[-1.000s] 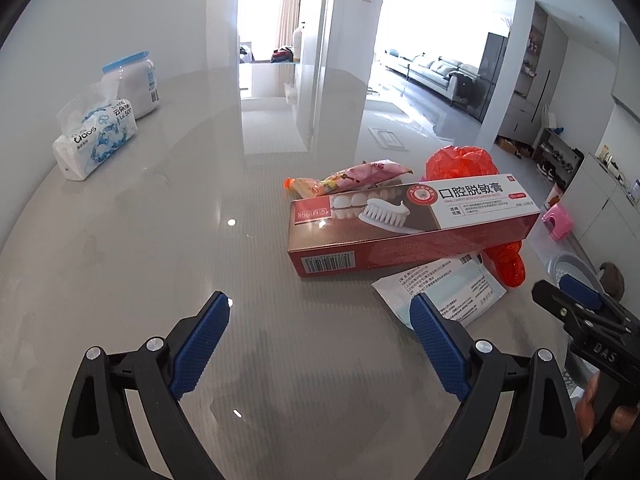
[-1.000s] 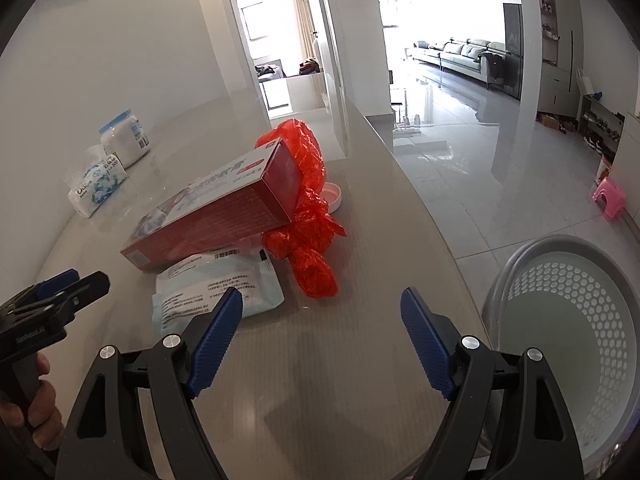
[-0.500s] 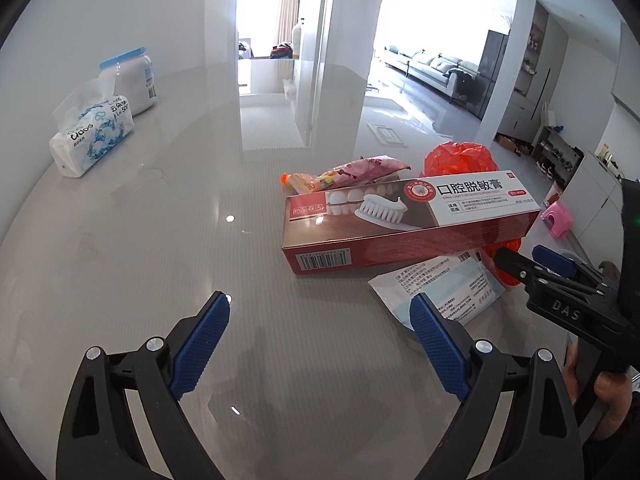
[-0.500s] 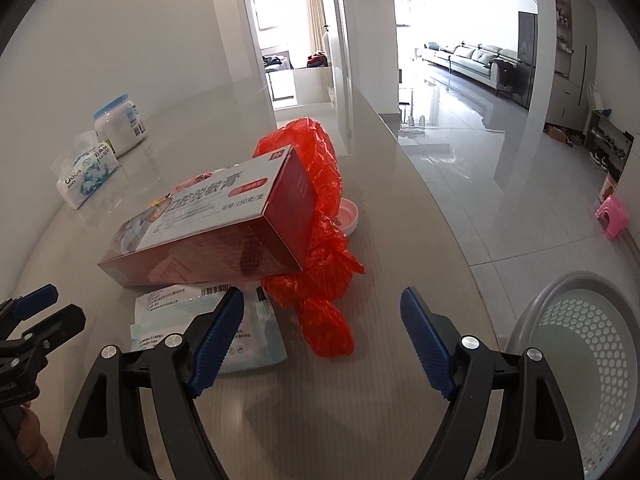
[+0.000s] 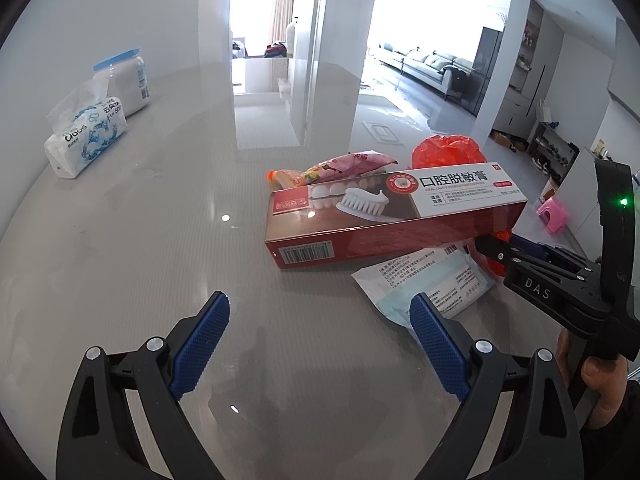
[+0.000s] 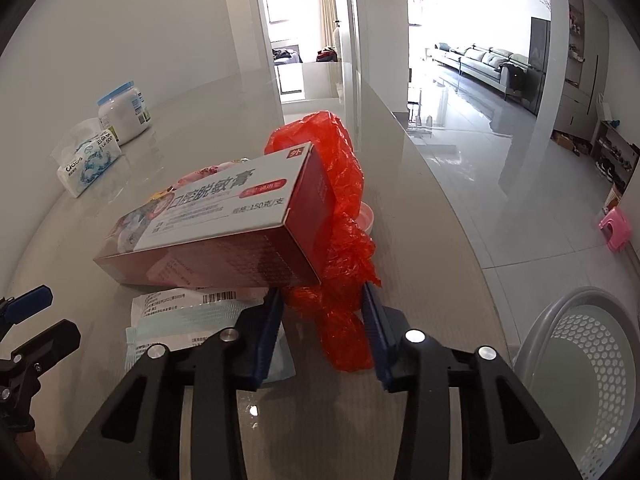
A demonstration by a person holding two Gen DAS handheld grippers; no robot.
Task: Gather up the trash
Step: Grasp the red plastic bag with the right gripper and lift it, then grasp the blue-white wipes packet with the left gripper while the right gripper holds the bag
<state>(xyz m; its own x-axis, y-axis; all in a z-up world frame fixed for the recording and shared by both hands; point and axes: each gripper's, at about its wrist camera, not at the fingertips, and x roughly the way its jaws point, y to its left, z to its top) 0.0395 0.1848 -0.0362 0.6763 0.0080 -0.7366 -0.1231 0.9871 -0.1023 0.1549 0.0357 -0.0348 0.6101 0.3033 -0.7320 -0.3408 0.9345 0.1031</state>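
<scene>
A long red-and-white cardboard toothpaste box lay near the right edge of the glossy grey round table, its right end propped on a crumpled red plastic bag. Behind the box lay a pink flowered snack wrapper; before it, partly under it, a flat white-and-blue mask packet. Far left, a soft white tissue pack lay before a white blue-lidded jar. Right of the table, on the floor, stood a grey perforated plastic basket.

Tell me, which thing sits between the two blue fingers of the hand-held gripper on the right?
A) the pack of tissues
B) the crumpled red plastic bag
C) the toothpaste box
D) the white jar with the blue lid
B: in the right wrist view the right hand-held gripper is closing its jaws around the red plastic bag, which lies between its fingers.
</scene>
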